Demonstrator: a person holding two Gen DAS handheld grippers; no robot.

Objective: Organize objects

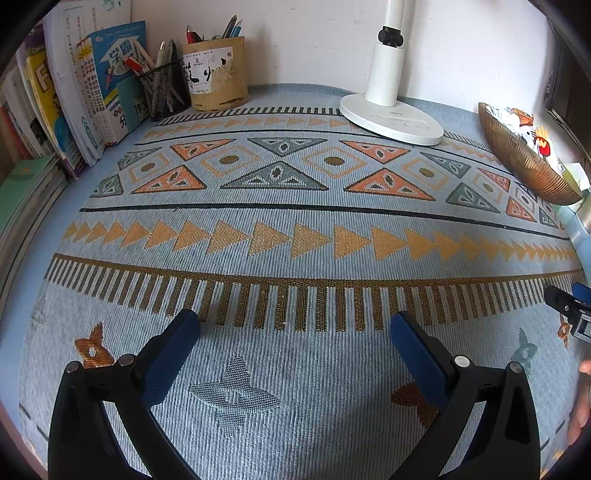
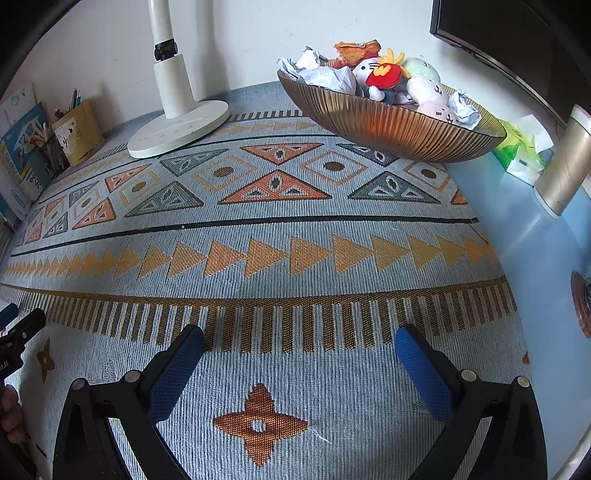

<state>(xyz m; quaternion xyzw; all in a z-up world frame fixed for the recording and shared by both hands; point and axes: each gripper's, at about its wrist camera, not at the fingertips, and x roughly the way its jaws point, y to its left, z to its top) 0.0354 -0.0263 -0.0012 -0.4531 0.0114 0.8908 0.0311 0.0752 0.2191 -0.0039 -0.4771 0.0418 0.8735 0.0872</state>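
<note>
Heaped in the ribbed bowl [image 2: 391,133] at far right: plush toys [image 2: 388,77] and crumpled paper [image 2: 325,75], already gathered. Patterned mat [image 2: 295,258] bare between. Left gripper [image 1: 295,328] and right gripper [image 2: 299,343] both spread wide, holding nothing. Fits sorting finished, or emptying about to start; no telling which. Bowl's depths hidden; pens [image 1: 232,27] barely legible.

Spread over the bench [image 2: 535,236]: a mat [image 1: 295,221]. Along its far edge, left to right: books [image 1: 55,110], pen holders [image 1: 214,74], lamp base [image 1: 391,118], bowl [image 2: 391,129] holding plush toys [image 2: 384,77] and crumpled paper [image 2: 325,74].
</note>
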